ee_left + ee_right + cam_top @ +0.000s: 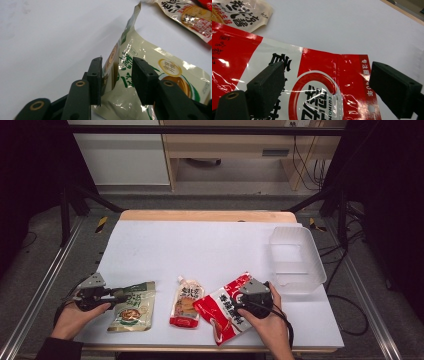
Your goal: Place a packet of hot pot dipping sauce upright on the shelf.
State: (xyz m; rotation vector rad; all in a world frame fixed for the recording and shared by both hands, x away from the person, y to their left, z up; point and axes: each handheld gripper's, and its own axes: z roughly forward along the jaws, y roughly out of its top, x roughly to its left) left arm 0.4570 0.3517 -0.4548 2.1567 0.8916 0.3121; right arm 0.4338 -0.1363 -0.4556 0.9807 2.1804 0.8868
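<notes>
High view shows 2 hand-held tongs at the near edge of the white table (210,245). Left tongs (122,297) lie level, jaws pointing at the left edge of the green pouch (134,306). In the left gripper view, that pouch (155,82) has its edge folded up between the 2 black jaws; one jaw lies against the fold, the other stands just beside it with a slim gap showing, so the jaws are part-way closed around the edge and not yet pinching it.

Right tongs (239,301) sit over the red pouch (222,312), held by the right hand (267,322). In the right gripper view, the jaws stand wide apart above the red pouch (317,87), which lies flat beneath them, ungripped.

Between the 2 tongs lies a cream sauce pouch (186,302), touching the red one. Beyond the right tongs, near the table's far right side, stands a clear plastic tub (297,262).
</notes>
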